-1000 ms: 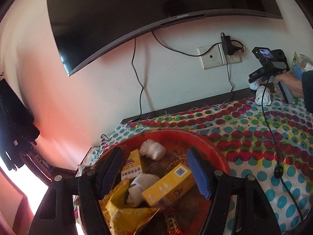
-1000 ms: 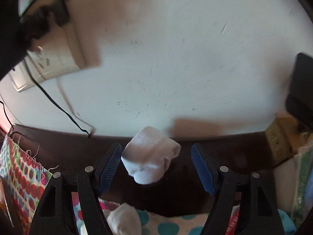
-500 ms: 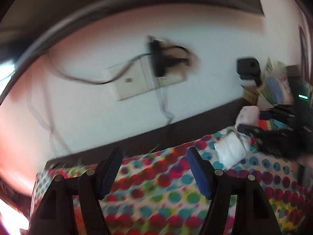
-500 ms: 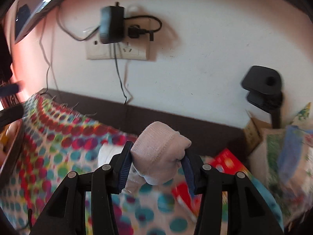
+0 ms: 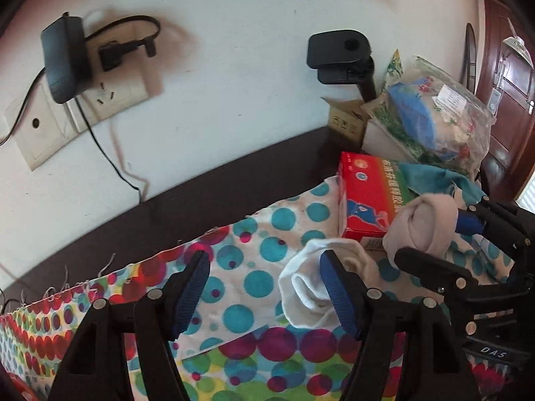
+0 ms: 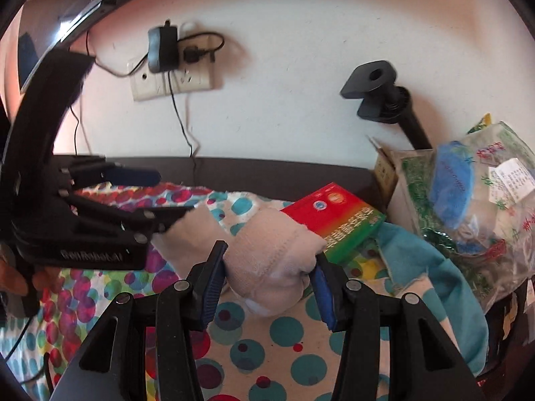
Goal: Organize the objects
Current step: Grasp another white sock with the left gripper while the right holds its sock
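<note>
Your right claw [image 6: 267, 279] gripped a rolled pinkish sock [image 6: 272, 260] above the dotted cloth [image 6: 277, 351]; your left claw [image 5: 264, 289] stood open beside a white sock [image 5: 307, 295] lying on that cloth.

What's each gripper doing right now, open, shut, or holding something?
Left gripper: open, nothing between its pads; a rolled white sock lies on the cloth behind its right finger.
Right gripper: shut on a rolled pinkish-white sock.
</note>
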The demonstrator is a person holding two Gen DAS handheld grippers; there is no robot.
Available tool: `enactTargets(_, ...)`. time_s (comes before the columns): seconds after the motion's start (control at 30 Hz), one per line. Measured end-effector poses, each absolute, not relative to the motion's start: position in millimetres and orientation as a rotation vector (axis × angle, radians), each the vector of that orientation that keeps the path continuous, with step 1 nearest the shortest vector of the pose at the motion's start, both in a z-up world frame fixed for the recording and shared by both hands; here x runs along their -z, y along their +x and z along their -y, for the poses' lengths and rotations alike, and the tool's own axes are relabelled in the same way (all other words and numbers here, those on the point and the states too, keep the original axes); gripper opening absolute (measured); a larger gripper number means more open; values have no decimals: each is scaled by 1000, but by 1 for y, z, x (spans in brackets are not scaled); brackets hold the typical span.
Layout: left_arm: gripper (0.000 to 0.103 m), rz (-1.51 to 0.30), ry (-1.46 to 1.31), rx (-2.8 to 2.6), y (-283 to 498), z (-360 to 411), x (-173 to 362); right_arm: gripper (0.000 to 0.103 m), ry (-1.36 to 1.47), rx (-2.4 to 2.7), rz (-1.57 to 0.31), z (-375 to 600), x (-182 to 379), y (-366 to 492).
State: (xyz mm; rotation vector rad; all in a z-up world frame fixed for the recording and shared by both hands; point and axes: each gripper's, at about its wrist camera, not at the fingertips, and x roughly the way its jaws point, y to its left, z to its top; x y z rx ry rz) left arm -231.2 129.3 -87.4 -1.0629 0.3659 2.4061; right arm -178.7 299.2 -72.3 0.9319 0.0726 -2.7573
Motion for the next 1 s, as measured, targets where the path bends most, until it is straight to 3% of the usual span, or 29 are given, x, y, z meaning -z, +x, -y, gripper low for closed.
enactTargets(0.17, 73, -326, -1019, -2334, -211, -136, 95, 46, 843, 2832, 10, -315, 73, -158)
enactTargets(0.3, 92, -400, -1018, -2227, -192, -154, 109, 46, 831, 2870, 84, -326, 77, -150)
enactTargets(0.37, 93, -519, -1069, -2163, -187, -175, 122, 46, 821, 2878, 111, -329, 77, -146)
enactTargets(0.53, 92, -491, -1011, -2295, -183, -182, 120, 48, 829, 2894, 113, -329, 81, -144)
enactTargets(0.57, 86, -470, -1009, -2314, -183, -180, 120, 49, 840, 2891, 111, -328, 81, -146)
enactTargets(0.63, 48, -434, -1015, -2337, -184, -175, 119, 49, 862, 2881, 99, -325, 77, -152)
enactTargets(0.67, 37, -407, -1031, -2339, -186, -173, 119, 49, 870, 2870, 89, -324, 71, -161)
enactTargets(1.0, 36, -333, -1077, -2554, -185, -119, 108, 48, 954, 2672, -85, -291, 74, -178)
